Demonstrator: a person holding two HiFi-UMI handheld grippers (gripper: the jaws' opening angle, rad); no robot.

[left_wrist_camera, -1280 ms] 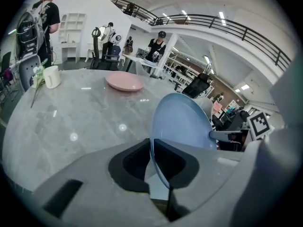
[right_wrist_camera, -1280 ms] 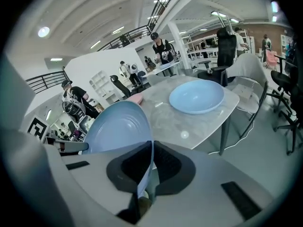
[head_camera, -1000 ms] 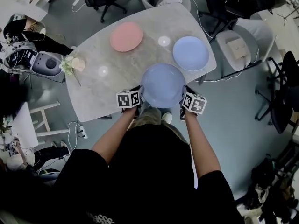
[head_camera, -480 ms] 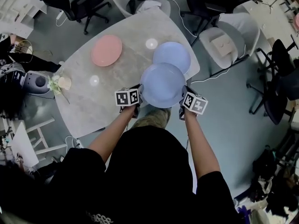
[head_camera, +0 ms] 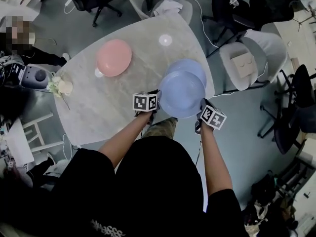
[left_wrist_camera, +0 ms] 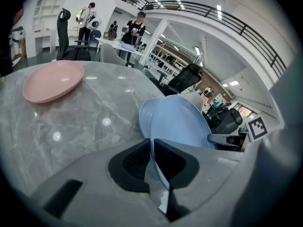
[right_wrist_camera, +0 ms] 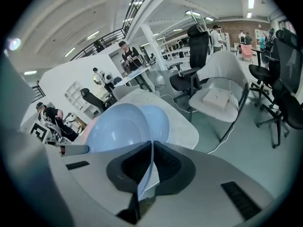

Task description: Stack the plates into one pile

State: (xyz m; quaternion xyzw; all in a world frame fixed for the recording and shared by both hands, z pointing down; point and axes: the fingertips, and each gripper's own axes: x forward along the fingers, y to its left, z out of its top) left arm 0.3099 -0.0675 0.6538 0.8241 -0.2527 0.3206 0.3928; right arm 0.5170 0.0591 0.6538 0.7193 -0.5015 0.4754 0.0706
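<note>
Held plate [head_camera: 181, 95] shifted over blue plate [head_camera: 188, 65], pink plate [head_camera: 114, 57] well apart

Both arms reach forward from the body with elbows bent, bare below dark short sleeves. The left forearm [head_camera: 123, 139] slants up and inward to the left tongs [head_camera: 156, 102]. The right forearm [head_camera: 211, 154] runs almost straight ahead to the right tongs [head_camera: 201, 111]. Both tongs point forward and tilt downward, and the left marker cube [head_camera: 145, 102] and right marker cube [head_camera: 213, 117] face upward. Each pair of jaws is pinched tight on the thin rim of one blue plate [head_camera: 181, 94]. The left tongs grip its left edge and the right tongs its right edge, so the plate is carried between them.
</note>
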